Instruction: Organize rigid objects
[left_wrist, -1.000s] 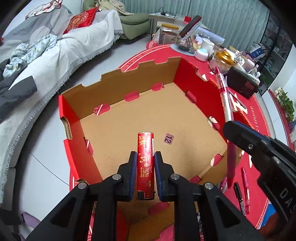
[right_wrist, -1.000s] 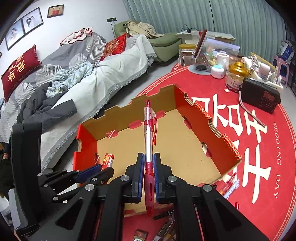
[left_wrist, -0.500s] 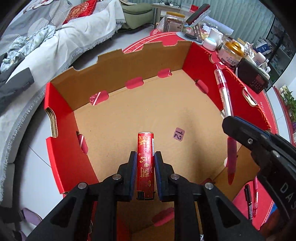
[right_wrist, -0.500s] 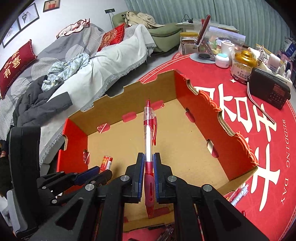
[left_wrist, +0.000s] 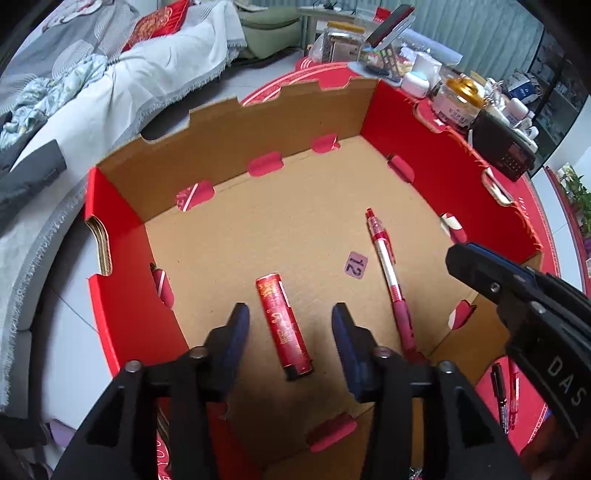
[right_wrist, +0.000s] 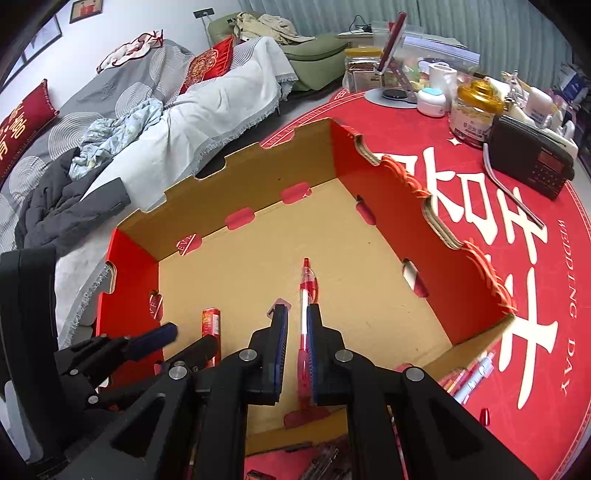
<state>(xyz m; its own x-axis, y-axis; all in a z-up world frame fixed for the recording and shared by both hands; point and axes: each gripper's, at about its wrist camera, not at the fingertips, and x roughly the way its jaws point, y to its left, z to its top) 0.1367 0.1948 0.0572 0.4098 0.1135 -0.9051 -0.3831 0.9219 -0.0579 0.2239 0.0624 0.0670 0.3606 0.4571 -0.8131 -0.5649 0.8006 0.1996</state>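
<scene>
The cardboard box (left_wrist: 240, 122) is sitting open. The left gripper (left_wrist: 290, 317) jaws are opening, releasing the lighter (left_wrist: 282, 325) onto its floor. The right gripper (right_wrist: 297, 317) jaws are staying nearly closed, seemingly empty, above the pen (left_wrist: 388, 269) lying inside.

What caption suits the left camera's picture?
Left tool opening above a red lighter lying in the cardboard box beside a red pen.
</scene>
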